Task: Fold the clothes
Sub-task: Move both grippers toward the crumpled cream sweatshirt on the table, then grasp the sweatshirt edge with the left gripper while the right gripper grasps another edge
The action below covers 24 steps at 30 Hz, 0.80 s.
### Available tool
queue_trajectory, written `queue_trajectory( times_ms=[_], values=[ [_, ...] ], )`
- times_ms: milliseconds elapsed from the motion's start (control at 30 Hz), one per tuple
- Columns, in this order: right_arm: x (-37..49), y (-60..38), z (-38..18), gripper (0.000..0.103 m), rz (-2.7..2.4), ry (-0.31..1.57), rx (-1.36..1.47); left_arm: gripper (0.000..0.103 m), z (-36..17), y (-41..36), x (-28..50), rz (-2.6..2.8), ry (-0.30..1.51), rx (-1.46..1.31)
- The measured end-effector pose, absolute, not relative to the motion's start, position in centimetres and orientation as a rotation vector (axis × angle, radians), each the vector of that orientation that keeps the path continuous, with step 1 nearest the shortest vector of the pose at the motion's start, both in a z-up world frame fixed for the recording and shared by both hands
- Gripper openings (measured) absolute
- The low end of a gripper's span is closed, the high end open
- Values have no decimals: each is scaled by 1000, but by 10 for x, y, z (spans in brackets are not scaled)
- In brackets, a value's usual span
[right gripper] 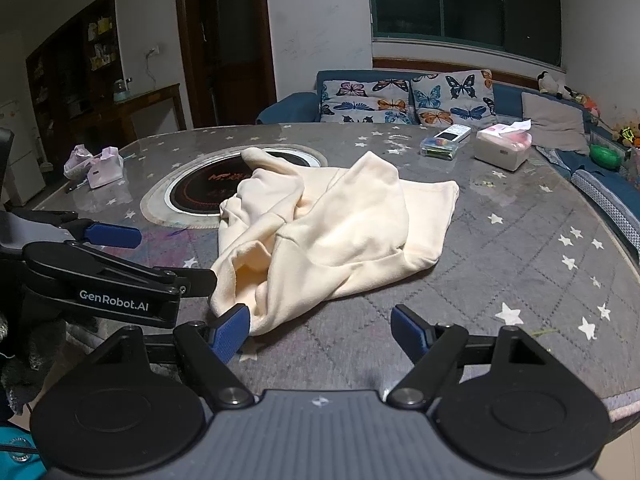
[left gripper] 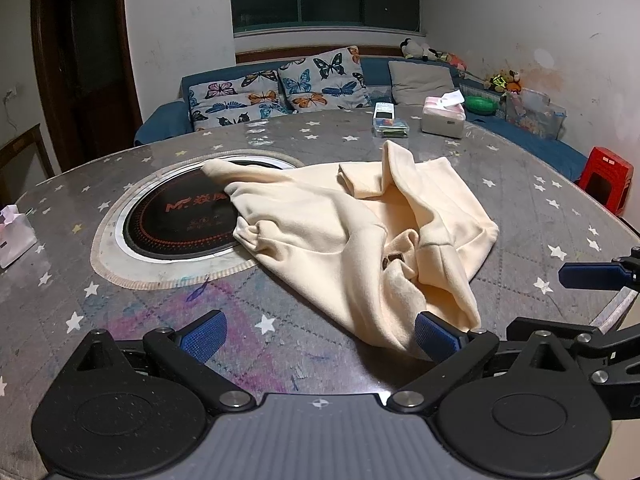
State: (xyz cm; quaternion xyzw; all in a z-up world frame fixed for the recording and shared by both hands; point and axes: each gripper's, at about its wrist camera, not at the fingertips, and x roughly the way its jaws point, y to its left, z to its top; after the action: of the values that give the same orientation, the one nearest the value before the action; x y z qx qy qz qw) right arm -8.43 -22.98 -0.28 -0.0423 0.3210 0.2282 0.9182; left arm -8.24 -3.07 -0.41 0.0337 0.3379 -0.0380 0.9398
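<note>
Cream garment lies bunched and creased on the star-print table, far edge lapping the round hob inset, so not folded as it lies. Left gripper and right gripper hover w/ jaws wide, holding nothing, each flanking the near hem, prob. to pinch it.

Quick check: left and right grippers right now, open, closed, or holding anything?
Left gripper: open, holding nothing; one pad touches the cream garment.
Right gripper: open, holding nothing, at the garment's near edge.
</note>
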Motion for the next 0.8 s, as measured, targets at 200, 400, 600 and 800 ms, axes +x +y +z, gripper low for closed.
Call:
queue_trajectory(
  times_ms=[200,400,600,800],
  values=[
    [-72,-229,0,85,468,662,-88,103,-2,-28,-73,-80,695,60],
    [-59,-230,4,88,469,662,-85,103,2,-25,-61,-82,695,59],
    [-39,-233,12,89,466,652,-90,103,9,-20,-44,-71,682,62],
    [-9,-231,20,82,468,647,-93,102,16,-17,-20,-63,661,61]
  ],
)
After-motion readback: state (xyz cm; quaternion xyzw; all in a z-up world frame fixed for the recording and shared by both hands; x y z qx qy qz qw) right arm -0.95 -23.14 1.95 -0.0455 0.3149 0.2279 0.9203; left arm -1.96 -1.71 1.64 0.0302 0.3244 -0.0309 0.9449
